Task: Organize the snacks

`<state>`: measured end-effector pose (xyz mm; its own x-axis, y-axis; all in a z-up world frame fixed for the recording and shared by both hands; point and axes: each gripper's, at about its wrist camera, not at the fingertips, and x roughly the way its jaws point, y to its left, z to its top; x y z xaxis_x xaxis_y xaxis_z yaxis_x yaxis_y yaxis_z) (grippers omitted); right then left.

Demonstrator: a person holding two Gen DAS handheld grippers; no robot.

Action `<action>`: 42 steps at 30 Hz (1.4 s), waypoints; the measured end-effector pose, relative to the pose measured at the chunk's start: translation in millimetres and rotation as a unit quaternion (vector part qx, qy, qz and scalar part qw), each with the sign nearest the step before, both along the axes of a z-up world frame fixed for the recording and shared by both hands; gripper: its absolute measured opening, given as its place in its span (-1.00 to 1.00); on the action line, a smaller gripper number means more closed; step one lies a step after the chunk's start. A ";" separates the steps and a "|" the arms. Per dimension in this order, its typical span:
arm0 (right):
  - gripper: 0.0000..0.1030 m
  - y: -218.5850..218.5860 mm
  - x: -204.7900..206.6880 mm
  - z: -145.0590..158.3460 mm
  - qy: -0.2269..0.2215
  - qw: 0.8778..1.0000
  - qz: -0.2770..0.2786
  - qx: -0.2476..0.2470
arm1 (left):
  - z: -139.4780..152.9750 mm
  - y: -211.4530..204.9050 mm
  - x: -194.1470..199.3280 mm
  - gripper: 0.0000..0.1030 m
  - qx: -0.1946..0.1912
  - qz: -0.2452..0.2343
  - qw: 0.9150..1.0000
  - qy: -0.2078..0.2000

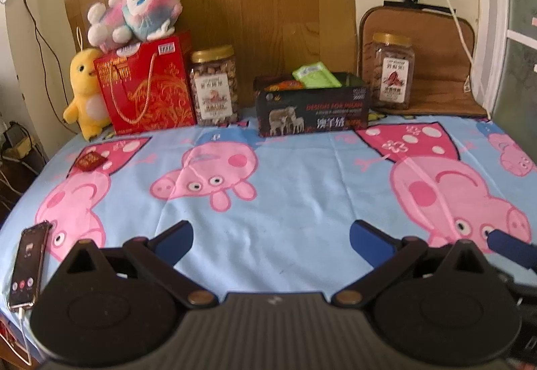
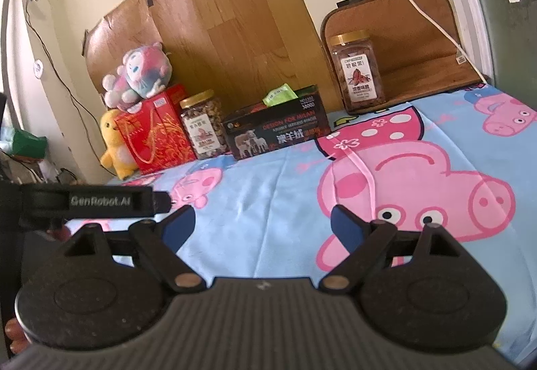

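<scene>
A black cardboard box stands at the back of the table with snack packets in it, a green packet sticking out on top. A small dark red packet lies on the cloth at the far left. A nut jar with a gold lid stands left of the box, and a second jar stands to its right. My left gripper and my right gripper hover open over the near cloth, both empty.
A red gift bag carries a pink plush, with a yellow plush beside it. A phone on a cable lies at the near left edge. The right gripper's tip shows at the right.
</scene>
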<state>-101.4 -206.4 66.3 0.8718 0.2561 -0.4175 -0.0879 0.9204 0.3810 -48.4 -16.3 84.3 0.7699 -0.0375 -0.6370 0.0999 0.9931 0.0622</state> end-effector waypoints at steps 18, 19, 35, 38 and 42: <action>0.74 -6.8 36.4 0.5 0.011 1.000 -0.006 -0.001 | -22.3 11.8 38.5 1.00 -0.006 0.004 1.000 0.029; 0.74 -7.5 38.2 1.1 0.008 1.000 -0.005 -0.001 | -22.8 11.5 41.6 1.00 -0.005 0.005 1.000 0.030; 0.74 -9.6 69.4 -9.8 0.019 1.000 0.008 -0.006 | -37.0 8.7 76.8 1.00 -0.004 0.007 0.998 0.056; 0.74 -7.3 71.4 -12.3 0.024 1.000 0.014 -0.005 | -36.7 8.6 76.0 1.00 -0.002 0.005 0.998 0.057; 0.74 -4.2 69.9 -12.5 0.029 0.999 0.020 -0.007 | -34.7 10.5 73.4 1.00 -0.007 0.007 0.998 0.056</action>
